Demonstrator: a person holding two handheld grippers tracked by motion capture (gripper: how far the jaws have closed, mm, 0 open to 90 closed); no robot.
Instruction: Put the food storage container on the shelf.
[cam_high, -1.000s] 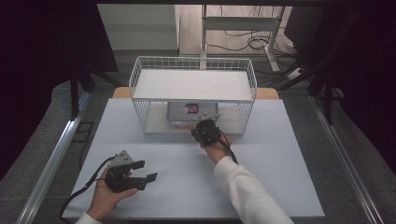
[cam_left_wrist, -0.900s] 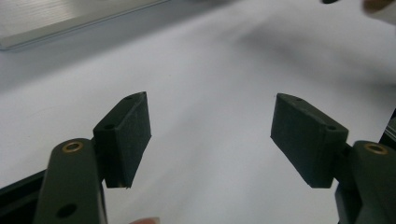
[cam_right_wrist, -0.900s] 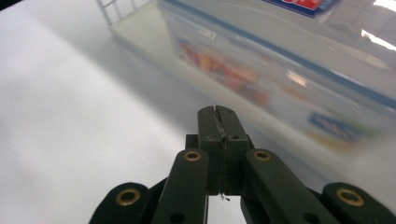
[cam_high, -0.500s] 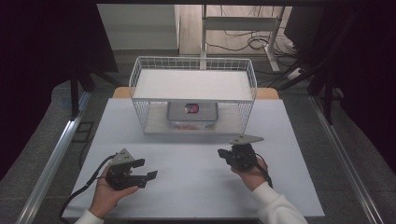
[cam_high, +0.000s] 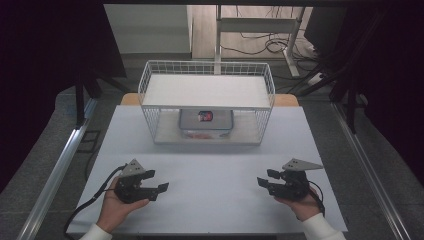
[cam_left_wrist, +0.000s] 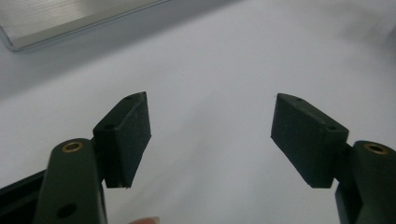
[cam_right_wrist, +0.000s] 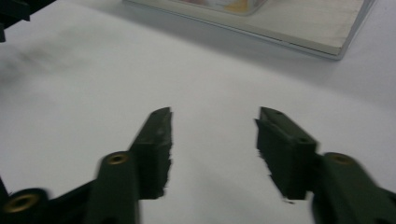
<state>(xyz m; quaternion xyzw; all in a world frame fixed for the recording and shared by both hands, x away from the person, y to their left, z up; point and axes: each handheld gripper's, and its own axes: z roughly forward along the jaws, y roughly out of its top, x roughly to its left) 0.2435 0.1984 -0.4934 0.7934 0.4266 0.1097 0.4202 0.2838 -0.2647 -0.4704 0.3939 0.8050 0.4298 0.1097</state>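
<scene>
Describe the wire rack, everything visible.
The rack is white wire mesh, box-shaped, with a flat white top shelf and a pale base board. It stands upright at the table's far edge, centred, its front open. Inside, on the base, sits a clear container with something red in it. Neither claw touches it; both are near the table's front edge.
</scene>
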